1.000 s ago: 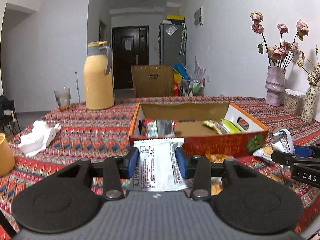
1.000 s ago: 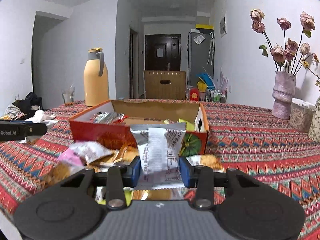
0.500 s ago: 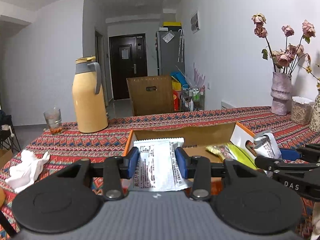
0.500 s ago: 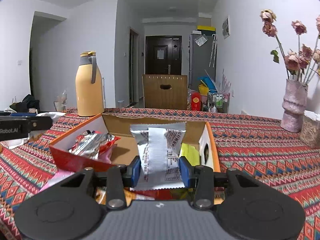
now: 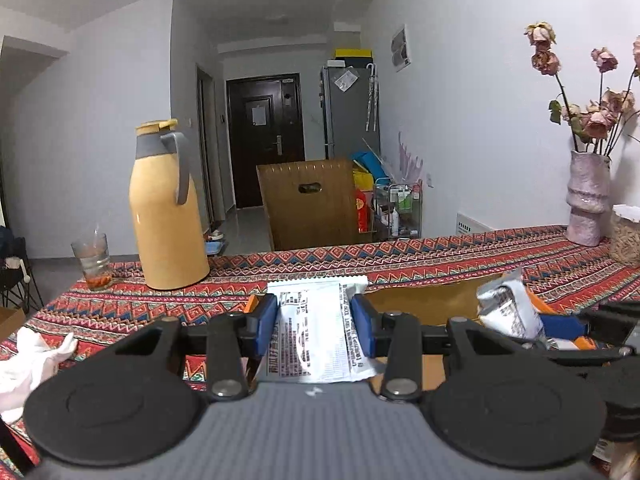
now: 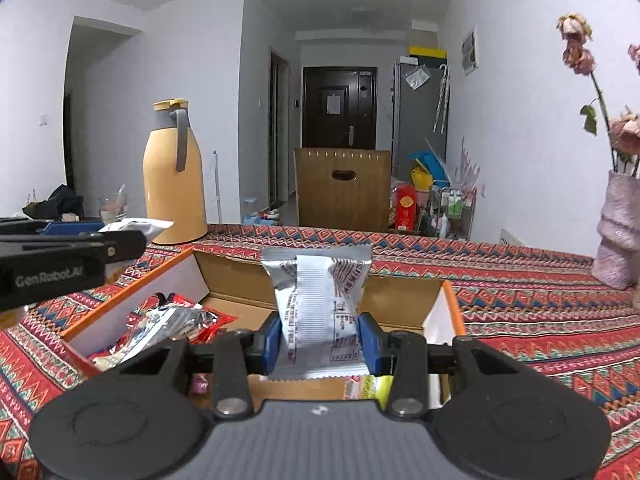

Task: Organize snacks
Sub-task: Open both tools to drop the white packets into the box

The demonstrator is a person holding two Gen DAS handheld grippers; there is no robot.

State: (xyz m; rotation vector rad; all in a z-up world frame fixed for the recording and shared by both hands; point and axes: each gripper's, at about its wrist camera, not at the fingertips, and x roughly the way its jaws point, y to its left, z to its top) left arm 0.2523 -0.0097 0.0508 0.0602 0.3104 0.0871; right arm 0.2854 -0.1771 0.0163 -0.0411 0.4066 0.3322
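Note:
My left gripper [image 5: 315,322] is shut on a flat white snack packet [image 5: 316,332] and holds it over the near left part of the open cardboard box [image 5: 424,300]. My right gripper [image 6: 319,340] is shut on a puffy silver snack packet [image 6: 318,300] and holds it above the box [image 6: 404,300]. Red and silver snack packs [image 6: 168,324] lie in the box's left half, a yellow-green pack [image 6: 372,386] at its near right. The right gripper with its packet shows at the right of the left wrist view [image 5: 516,316]. The left gripper shows at the left of the right wrist view [image 6: 72,256].
The table has a red patterned cloth [image 6: 520,300]. A yellow thermos jug [image 5: 166,208] and a glass [image 5: 93,260] stand far left. A white crumpled tissue [image 5: 28,360] lies near left. A pink vase with dried roses [image 5: 586,200] stands far right. A wooden chair [image 5: 308,204] is behind the table.
Both grippers have risen and moved forward with their packets, from in front of the box to above it. The loose snacks on the cloth have dropped out of view.

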